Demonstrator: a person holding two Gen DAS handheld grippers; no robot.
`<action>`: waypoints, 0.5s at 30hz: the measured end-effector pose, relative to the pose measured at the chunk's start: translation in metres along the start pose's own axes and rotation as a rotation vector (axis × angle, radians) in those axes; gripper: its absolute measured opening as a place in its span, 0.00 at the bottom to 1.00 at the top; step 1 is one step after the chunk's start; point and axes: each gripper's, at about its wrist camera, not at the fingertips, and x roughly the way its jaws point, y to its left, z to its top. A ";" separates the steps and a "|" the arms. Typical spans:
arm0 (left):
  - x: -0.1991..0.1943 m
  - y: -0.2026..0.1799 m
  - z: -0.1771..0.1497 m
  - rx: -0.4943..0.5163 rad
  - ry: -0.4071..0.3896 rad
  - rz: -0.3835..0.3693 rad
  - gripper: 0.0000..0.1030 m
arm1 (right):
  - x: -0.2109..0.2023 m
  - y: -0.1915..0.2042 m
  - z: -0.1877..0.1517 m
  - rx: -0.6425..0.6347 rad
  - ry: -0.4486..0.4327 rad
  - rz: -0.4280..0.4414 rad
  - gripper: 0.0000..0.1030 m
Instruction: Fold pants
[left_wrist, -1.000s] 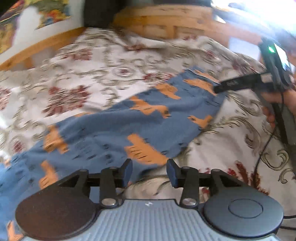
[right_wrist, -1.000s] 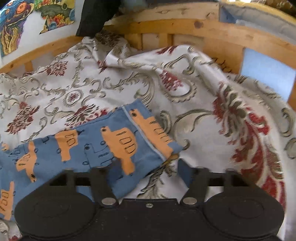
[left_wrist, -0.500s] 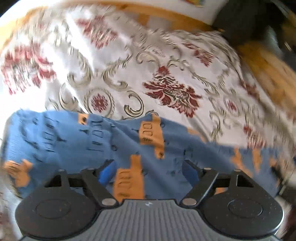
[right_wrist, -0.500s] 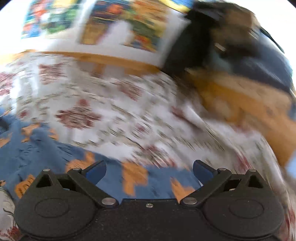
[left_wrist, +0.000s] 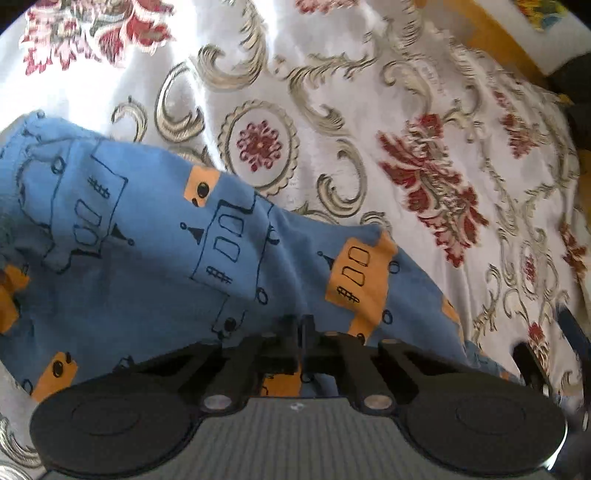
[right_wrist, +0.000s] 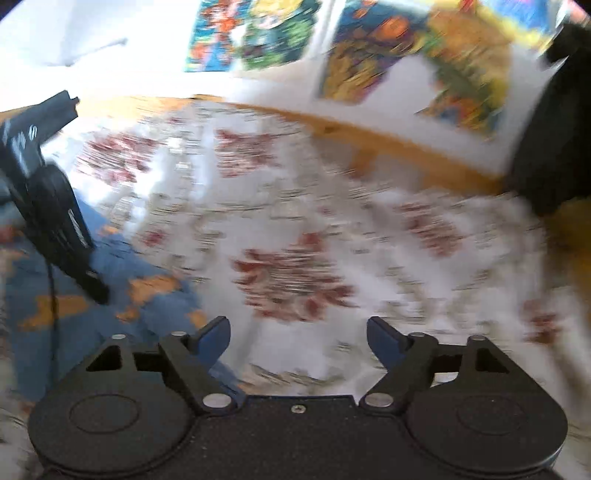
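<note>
Blue cloth of the pants (left_wrist: 140, 258) fills the left wrist view's lower left, upper edge slanting across the bedspread (left_wrist: 369, 110); the left gripper (left_wrist: 301, 332) is clenched on a fold of it. Right wrist view, blurred: right gripper (right_wrist: 298, 338) released, fingers wide over bare bedspread, pants at its left, wooden rail (right_wrist: 388, 140) beyond.

The left wrist camera looked steeply down along its own fingers, very near the blue pants (left_wrist: 155, 258) on the patterned bedspread (left_wrist: 369, 110). The right wrist camera faced more level — across the bedspread toward the wall posters (right_wrist: 406, 48), blurred. Both views shared the pants and the bedspread.
</note>
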 end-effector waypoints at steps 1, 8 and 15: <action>-0.002 0.001 -0.003 0.025 -0.015 -0.004 0.01 | 0.010 -0.010 0.008 0.033 0.022 0.103 0.75; -0.009 0.010 -0.016 0.130 -0.071 -0.063 0.01 | 0.084 -0.020 0.053 0.110 0.190 0.557 0.39; -0.012 0.021 -0.021 0.151 -0.090 -0.110 0.00 | 0.136 0.010 0.070 0.031 0.335 0.688 0.36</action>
